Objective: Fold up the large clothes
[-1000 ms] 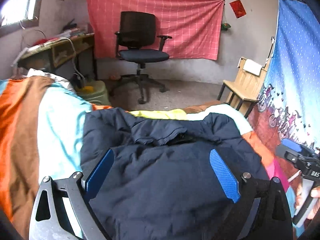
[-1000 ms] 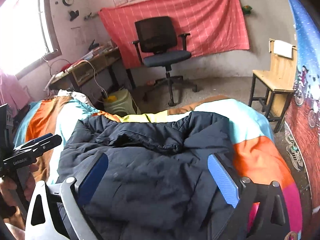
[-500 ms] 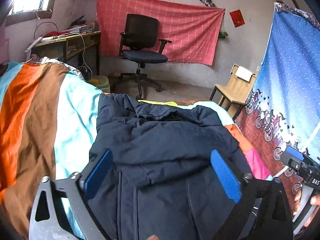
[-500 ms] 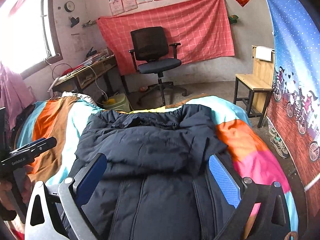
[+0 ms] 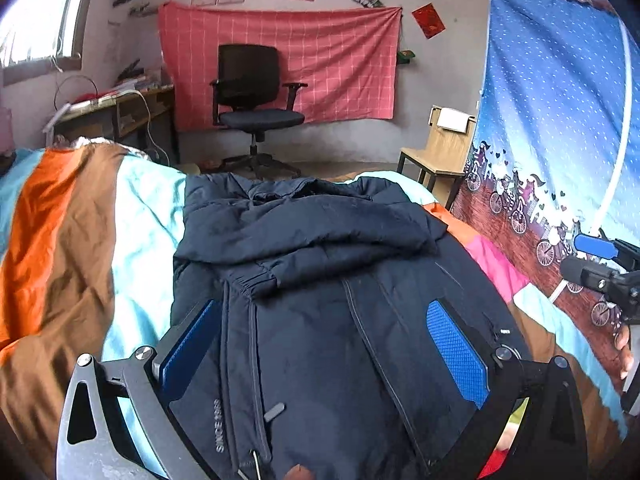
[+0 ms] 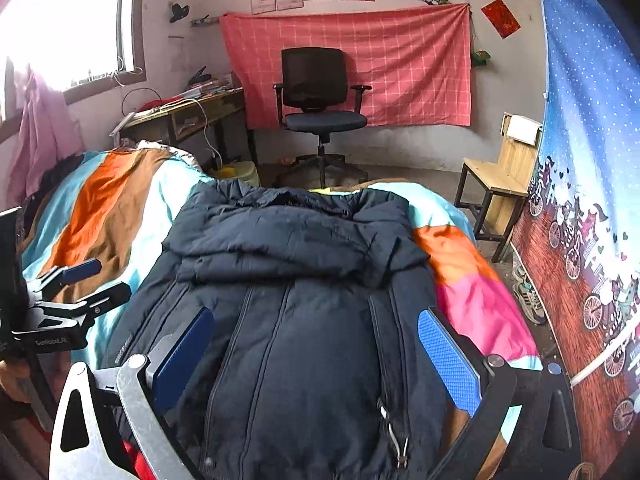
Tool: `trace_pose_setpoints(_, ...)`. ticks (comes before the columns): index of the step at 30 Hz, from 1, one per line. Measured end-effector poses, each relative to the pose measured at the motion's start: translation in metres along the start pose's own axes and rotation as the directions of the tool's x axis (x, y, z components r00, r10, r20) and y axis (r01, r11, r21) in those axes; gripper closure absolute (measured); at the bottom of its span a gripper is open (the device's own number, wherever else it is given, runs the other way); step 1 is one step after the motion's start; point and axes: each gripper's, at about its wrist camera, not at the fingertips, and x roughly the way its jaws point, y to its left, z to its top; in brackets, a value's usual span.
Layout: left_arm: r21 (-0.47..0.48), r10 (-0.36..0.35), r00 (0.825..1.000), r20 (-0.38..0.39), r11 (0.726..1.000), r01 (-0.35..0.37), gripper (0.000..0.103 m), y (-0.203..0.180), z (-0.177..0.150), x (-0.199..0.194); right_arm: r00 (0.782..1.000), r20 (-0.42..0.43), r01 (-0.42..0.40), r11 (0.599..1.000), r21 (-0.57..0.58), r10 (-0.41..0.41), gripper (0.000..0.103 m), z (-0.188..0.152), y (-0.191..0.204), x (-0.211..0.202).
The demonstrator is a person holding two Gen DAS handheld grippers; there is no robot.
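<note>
With both claws spread wide & empty: navy jacket point(image 5: 320, 300) centred, bedspread point(image 5: 80, 240) margins either side.

Dark navy padded jacket point(image 6: 304, 320) lies front-up, zipped, along the middle of my striped bedspread point(image 6: 108, 216), sleeves folded across its chest, collar toward the far edge.

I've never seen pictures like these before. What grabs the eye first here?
A big dark navy jacket lies spread in the middle of a bed, its sleeves folded across the chest, on a boldly striped blanket of orange, brown and pale blue. Behind it a black office chair stands before a red checked cloth hung on the back wall. At the bottom, blue-padded jaws frame the jacket, wide open.
</note>
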Motion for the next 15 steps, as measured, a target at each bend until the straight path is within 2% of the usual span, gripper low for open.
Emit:
trace_pose_setpoints(4,0.015,0.009,1.000,0.004,1.000,-0.009,0.002,-0.002,-0.014,-0.013,1.000,-0.011,-0.012,1.000,-0.029,0.011,0.000,-0.020,0.006,-0.009)
trace_pose_setpoints(8,0.051,0.014,1.000,-0.026,0.999,-0.013,0.002,-0.008,-0.036,-0.018,0.999,-0.029,-0.041,0.997,-0.068,0.040,0.000,-0.039,0.011,-0.011)
trace_pose_setpoints(11,0.086,-0.020,0.997,-0.076,0.996,0.027,0.002,-0.012,-0.058,-0.013,0.997,-0.055,-0.068,0.991,-0.112,0.062,0.000,-0.056,0.014,-0.007)
trace_pose_setpoints(15,0.104,-0.020,0.990,-0.143,0.994,0.035,0.002,-0.011,-0.084,-0.004,0.991,-0.101,-0.103,0.981,-0.162,0.087,0.000,-0.081,0.016,0.002)
